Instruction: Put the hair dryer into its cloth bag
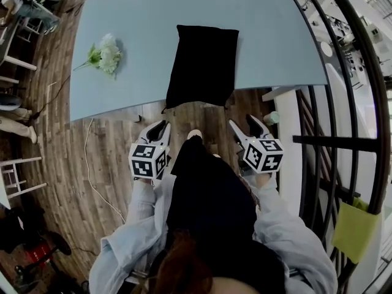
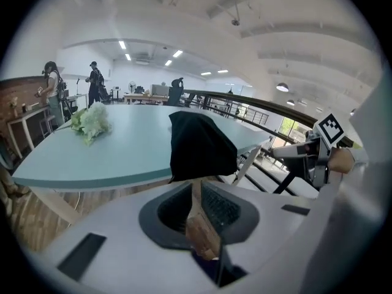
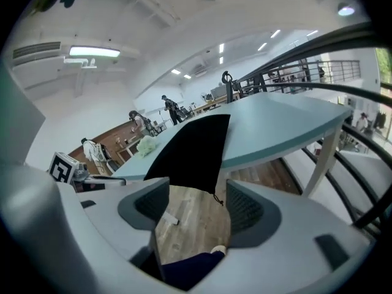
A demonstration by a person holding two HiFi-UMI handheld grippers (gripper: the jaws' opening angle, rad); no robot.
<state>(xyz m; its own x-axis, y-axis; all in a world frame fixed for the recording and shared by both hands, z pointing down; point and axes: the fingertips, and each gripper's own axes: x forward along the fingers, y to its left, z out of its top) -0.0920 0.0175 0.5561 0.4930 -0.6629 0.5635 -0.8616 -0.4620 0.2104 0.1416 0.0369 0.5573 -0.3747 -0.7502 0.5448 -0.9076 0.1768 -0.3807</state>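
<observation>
The left gripper [image 1: 158,127] hung close to the person's body, short of the table edge, its jaws nearly together with only a thin slit between the pads and nothing in it. The right gripper [image 1: 242,122] sat level with it on the other side, jaws spread wide. Only the brown wooden plank floor [image 1: 110,164] showed through the gap, so it held and touched nothing.

Both tools pointed toward the black cloth drawstring bag [image 1: 203,66], which lay lengthwise on the pale blue round-edged table [image 1: 275,35], its near end drooping over the rim. A short cord dangled from that overhanging end. The mouth probably faced the person, which would keep it easy to reach from where the grippers were held.

No hair dryer lay anywhere in view. From the left gripper view the bag looked humped rather than flat, so the dryer may have been inside already, though the cloth hid any proof.

A bunch of white and green artificial flowers [image 1: 107,55] rested well apart, toward the table's left side.
</observation>
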